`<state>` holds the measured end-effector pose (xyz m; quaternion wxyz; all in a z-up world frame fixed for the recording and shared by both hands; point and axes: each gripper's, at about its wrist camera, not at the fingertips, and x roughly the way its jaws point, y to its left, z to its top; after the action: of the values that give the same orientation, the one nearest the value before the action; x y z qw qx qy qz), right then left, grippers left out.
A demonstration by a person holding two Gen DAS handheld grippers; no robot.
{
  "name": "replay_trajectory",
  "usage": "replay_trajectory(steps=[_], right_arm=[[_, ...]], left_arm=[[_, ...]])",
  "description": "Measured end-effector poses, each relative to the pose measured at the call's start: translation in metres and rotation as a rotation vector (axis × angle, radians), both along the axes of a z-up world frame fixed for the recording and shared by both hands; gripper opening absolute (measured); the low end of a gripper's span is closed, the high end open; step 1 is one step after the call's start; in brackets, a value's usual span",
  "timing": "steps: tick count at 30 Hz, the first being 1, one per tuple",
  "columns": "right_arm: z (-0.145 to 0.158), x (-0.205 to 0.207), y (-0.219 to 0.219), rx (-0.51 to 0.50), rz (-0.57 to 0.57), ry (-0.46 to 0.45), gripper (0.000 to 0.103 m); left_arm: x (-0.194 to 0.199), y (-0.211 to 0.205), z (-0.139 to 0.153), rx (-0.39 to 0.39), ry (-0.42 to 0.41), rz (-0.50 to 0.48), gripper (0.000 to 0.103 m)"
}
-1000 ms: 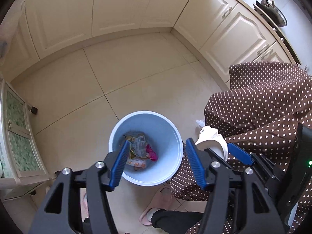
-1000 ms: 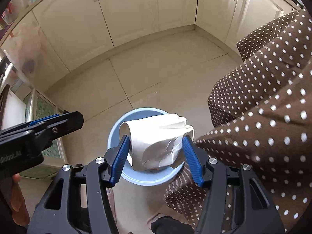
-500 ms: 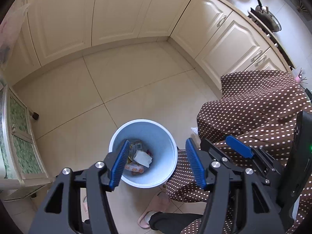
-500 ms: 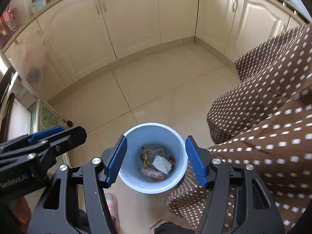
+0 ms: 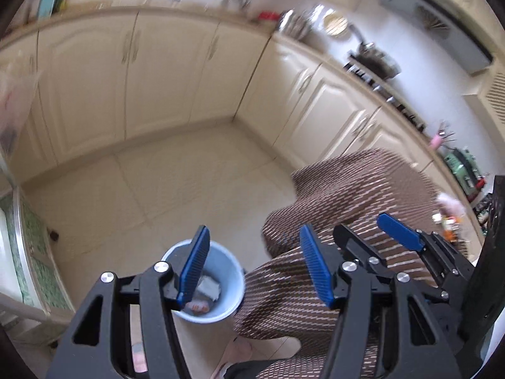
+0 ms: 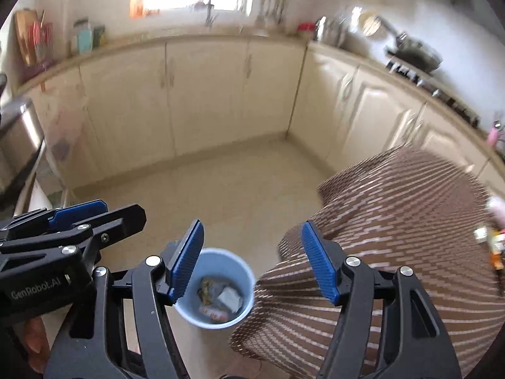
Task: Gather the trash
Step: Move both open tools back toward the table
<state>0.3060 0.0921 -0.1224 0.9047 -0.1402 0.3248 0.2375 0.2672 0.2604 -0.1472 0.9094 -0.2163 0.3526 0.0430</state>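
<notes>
Item: blue bin (image 6: 217,287). Stands upright on the tiled floor (image 6: 240,186), just beside the edge of the brown dotted tablecloth (image 6: 394,237); placed low and open-topped, presumably so that scraps can be dropped straight in from above.

Contents: white crumpled paper (image 6: 228,297) lying on top of mixed wrappers (image 6: 208,287), one with red print near the bottom wall. All of it is inside the bin; none shows on the floor around it.

Left gripper (image 5: 255,271): jaws released, blue pads spread wide, nothing between them. Held high above the bin, which shows partly behind its left pad.

Right gripper (image 6: 252,265): jaws likewise released and empty, directly over the bin mouth. The spread, empty stance over the opening suits a drop already made rather than a pick about to begin.

Surroundings: cream cabinets (image 6: 205,94) run along two walls beneath a worktop (image 6: 157,39) carrying jars, utensils and a pan; detail there is blurred. Small items, blurred, sit at the far right on the tablecloth (image 6: 495,246), too indistinct to name.

Assessment: both tools free; further trash, if any, is likely on the covered table, beyond the bin.
</notes>
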Motion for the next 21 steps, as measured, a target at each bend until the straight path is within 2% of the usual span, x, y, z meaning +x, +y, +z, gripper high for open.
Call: replay_trajectory(steps=[5, 10, 14, 18, 21], right_arm=[[0.050, -0.014, -0.070, 0.049, -0.087, -0.081, 0.064], [0.066, -0.017, -0.155, 0.071, -0.199, -0.112, 0.064], [0.063, -0.012, -0.234, 0.088, -0.342, -0.105, 0.065], [0.056, -0.014, -0.299, 0.096, -0.460, -0.084, 0.065], [0.047, -0.011, -0.343, 0.098, -0.545, -0.064, 0.065]], left_arm=[[-0.013, -0.055, 0.058, 0.068, -0.107, -0.074, 0.060], [-0.001, -0.132, 0.085, 0.109, -0.150, -0.185, 0.062], [0.020, -0.209, 0.088, 0.133, -0.141, -0.317, 0.062], [0.042, -0.274, 0.078, 0.106, -0.098, -0.449, 0.062], [0.055, -0.323, 0.068, 0.132, -0.080, -0.534, 0.062]])
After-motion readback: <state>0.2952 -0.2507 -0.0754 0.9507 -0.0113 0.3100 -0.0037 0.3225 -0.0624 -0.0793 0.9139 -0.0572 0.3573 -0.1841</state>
